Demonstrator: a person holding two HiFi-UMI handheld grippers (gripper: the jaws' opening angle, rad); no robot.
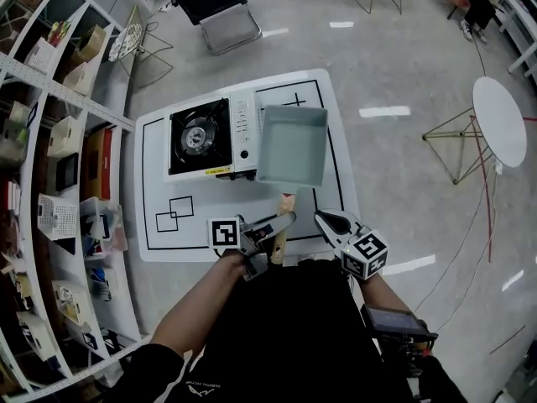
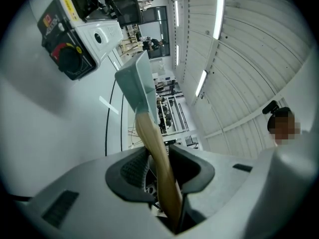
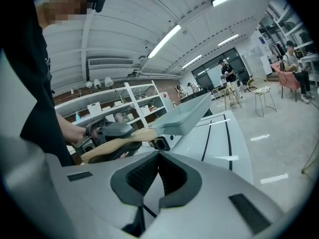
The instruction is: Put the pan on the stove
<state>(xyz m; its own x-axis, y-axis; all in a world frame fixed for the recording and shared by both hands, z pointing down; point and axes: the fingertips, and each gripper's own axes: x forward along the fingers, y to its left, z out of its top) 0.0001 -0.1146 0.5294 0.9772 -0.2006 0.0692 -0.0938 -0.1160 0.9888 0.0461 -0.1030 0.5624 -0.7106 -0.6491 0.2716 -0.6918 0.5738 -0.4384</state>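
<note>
So the left gripper (image 1: 284, 222) has its jaws clamped on the wooden handle (image 1: 287, 203) of the pan (image 1: 292, 145), which hangs over the desk (image 1: 153, 243) just right of the stove (image 1: 210, 137). The right gripper (image 1: 324, 218) sits beside the handle, jaws together, empty.

1. The table (image 1: 336, 200) stood in the middle of the floor, directly before the person.
2. The stove (image 1: 201, 137) sat on the table's left half, towards the far edge.
3. The pan (image 1: 292, 145) hung just right of the stove, raised clear of the table top.
4. The pan's handle (image 1: 288, 201) ran back towards the person and lay between the jaws of the left gripper (image 1: 284, 222) at the table's near edge.
5. The right gripper (image 1: 327, 221) was just right of the handle, apart from it.
6. Two outlined rectangles (image 1: 174, 212) lay on the table's near left part.
7. Shelving (image 1: 50, 183) ran along the left.
8. A round table (image 1: 499, 120) stood well to the right.
</note>
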